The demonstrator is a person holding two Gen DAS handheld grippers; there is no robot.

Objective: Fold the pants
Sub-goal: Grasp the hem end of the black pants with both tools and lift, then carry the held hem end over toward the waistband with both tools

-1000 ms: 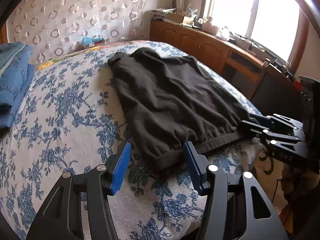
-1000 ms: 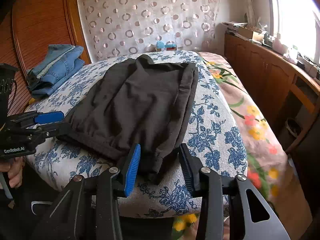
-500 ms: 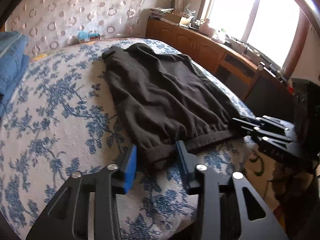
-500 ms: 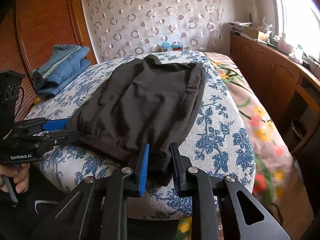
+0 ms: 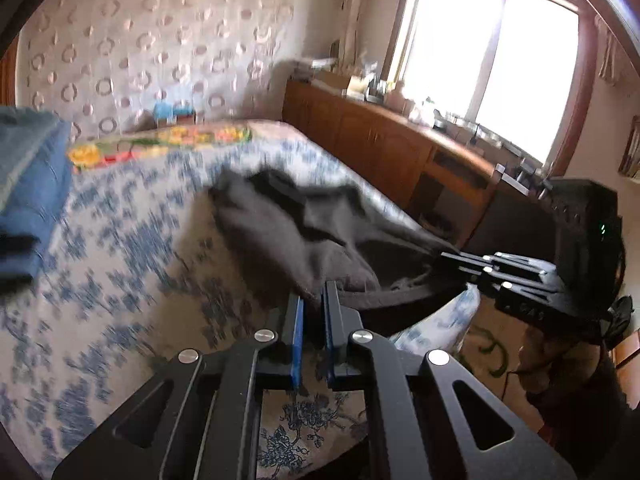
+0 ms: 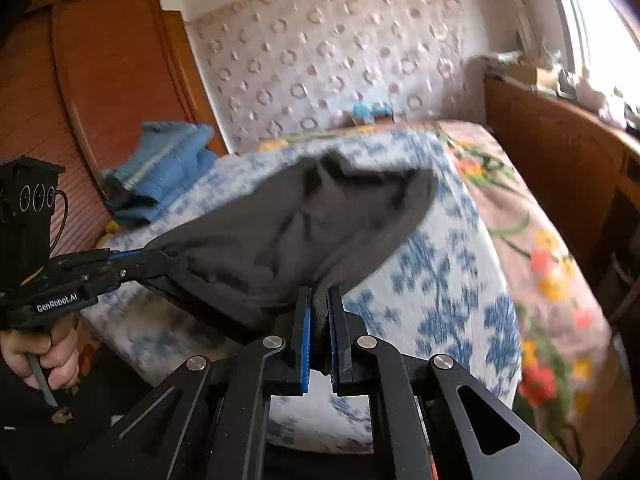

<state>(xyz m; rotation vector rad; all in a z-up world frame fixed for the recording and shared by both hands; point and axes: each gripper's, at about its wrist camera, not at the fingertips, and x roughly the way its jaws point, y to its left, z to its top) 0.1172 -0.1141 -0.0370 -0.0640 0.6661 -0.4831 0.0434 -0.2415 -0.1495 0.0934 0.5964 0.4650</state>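
Both claws, left claw and right claw, are clamping the near hem corners of the pants, whose length is stretching away across the bed toward the headboard

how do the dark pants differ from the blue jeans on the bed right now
The dark pants are charcoal grey; the blue jeans are denim blue. The pants are pinched at their near edge by the left gripper and right gripper, with that edge lifted off the bed; the jeans lie untouched. The pants are spread loose and rumpled; the jeans sit in a stacked pile by the wooden panel. Both are on the floral bedspread.
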